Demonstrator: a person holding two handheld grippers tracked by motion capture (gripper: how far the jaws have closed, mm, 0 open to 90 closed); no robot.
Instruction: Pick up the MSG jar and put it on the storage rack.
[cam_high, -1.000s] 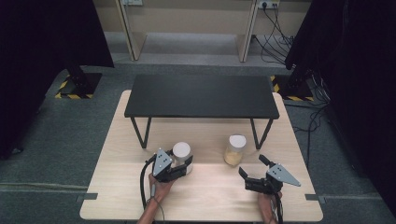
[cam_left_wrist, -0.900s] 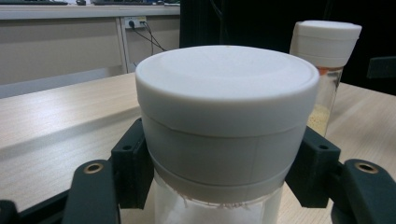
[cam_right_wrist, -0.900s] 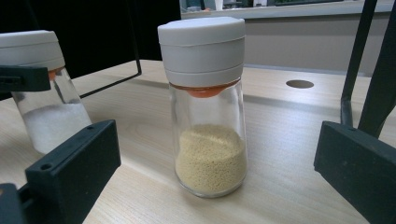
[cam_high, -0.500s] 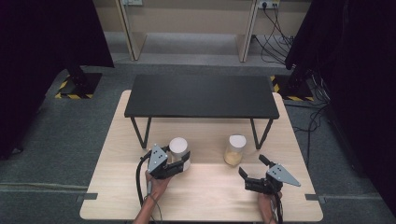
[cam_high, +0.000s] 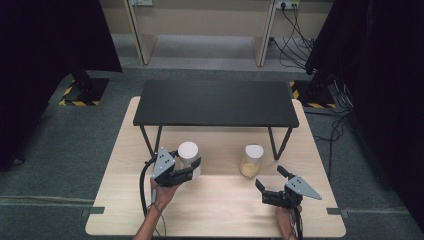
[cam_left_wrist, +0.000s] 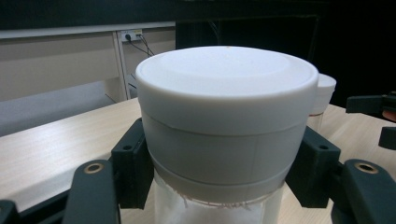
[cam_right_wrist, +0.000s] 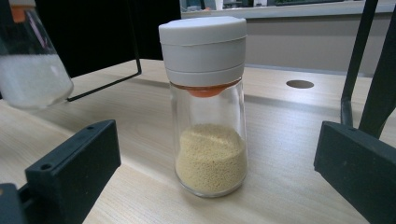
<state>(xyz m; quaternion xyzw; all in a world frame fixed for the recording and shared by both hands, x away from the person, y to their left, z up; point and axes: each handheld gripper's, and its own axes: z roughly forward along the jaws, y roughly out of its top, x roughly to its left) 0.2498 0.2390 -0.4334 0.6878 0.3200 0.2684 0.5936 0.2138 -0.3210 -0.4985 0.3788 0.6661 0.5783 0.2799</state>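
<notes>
Left claw (cam_high: 192, 169) clamps the white-filled jar (cam_high: 188, 159). Right claw (cam_high: 269, 181) gapes apart near the yellow-grain jar (cam_high: 250, 161) on the table (cam_high: 220, 205).

The pale wooden tabletop (cam_high: 125, 210) carries a black metal-legged shelf (cam_high: 215, 102) across its twelve o'clock half. A white-capped glass shaker of yellow grains (cam_high: 251, 161) stands on the wood at about two o'clock from centre, just before the shelf's right legs.

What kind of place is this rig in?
Likely a lab or recording bay: black curtains on both sides, hazard-striped stand bases on grey carpet, wall sockets with loose cables, one light wooden table.
</notes>
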